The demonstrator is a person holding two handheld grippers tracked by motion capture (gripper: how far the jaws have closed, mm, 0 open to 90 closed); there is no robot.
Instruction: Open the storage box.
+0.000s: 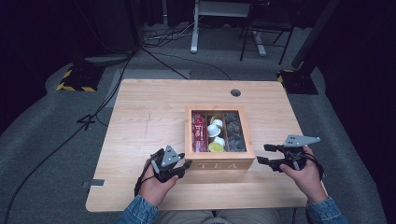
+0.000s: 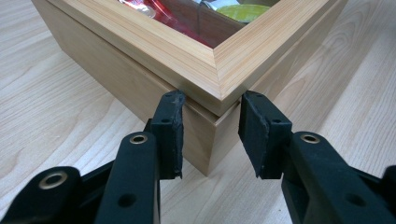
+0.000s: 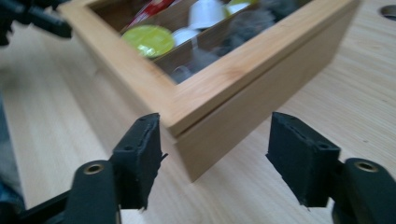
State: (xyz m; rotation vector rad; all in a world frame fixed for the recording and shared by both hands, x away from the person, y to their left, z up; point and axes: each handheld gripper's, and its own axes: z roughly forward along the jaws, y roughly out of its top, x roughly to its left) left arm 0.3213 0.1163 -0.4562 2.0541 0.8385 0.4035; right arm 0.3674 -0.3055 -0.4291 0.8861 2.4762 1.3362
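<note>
A light wooden tea box (image 1: 219,161) with "TEA" on its front stands mid-table, its windowed lid down. Through the lid I see red sachets (image 1: 199,133), white and yellow-green capsules (image 1: 215,133) and dark packets (image 1: 235,132). My left gripper (image 1: 186,164) is open at the box's front-left corner. In the left gripper view the box corner (image 2: 219,88) sits between the jaws of the left gripper (image 2: 210,135), at the lid seam. My right gripper (image 1: 261,153) is open at the front-right corner. That box corner (image 3: 196,140) lies between the spread jaws of the right gripper (image 3: 215,149).
The wooden table (image 1: 140,140) has a round cable hole (image 1: 236,92) at the back. Bare tabletop lies left of the box and in front of it. Cables and a desk frame (image 1: 196,28) are on the grey floor beyond. The person's denim sleeves enter from below.
</note>
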